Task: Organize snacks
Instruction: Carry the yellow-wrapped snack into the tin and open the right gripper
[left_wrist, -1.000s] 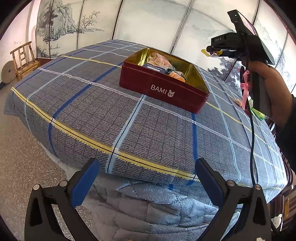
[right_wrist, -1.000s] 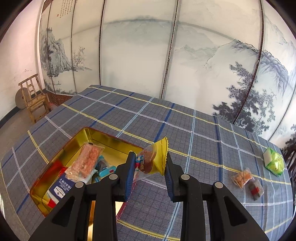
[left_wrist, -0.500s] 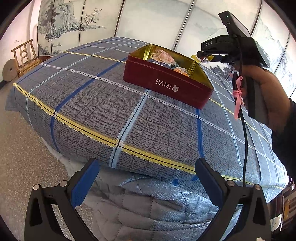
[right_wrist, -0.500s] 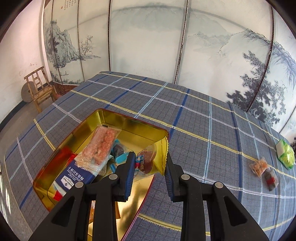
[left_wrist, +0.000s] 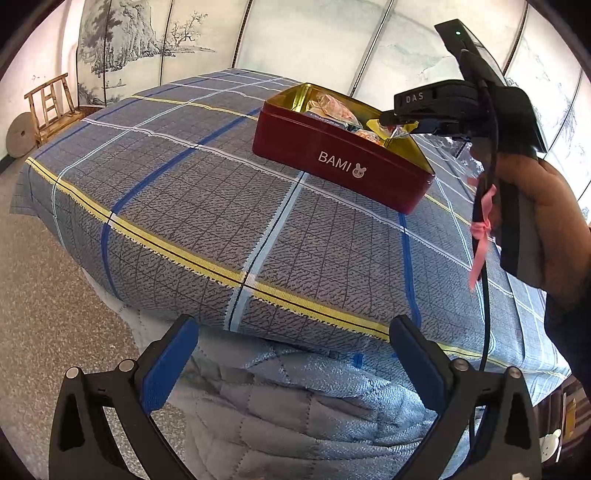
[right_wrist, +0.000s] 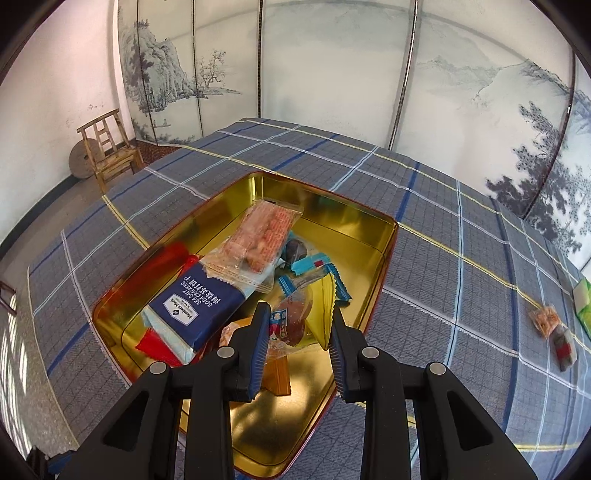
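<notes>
A red tin with a gold inside sits on the plaid bedspread. It holds several snack packets, among them a blue cracker pack and an orange-pink packet. My right gripper hangs over the tin's near right part, shut on a yellow-edged snack packet. In the left wrist view that right gripper reaches over the tin's right end, held by a hand. My left gripper stands open with nothing between its fingers, low at the bed's near edge.
Two small packets and a green packet lie on the bedspread at the far right. A wooden chair and a round stone stand by the wall at the left. A painted screen backs the bed.
My right gripper has moved left and down with the packet, from beside the tin to over its inside. The left gripper stays put.
</notes>
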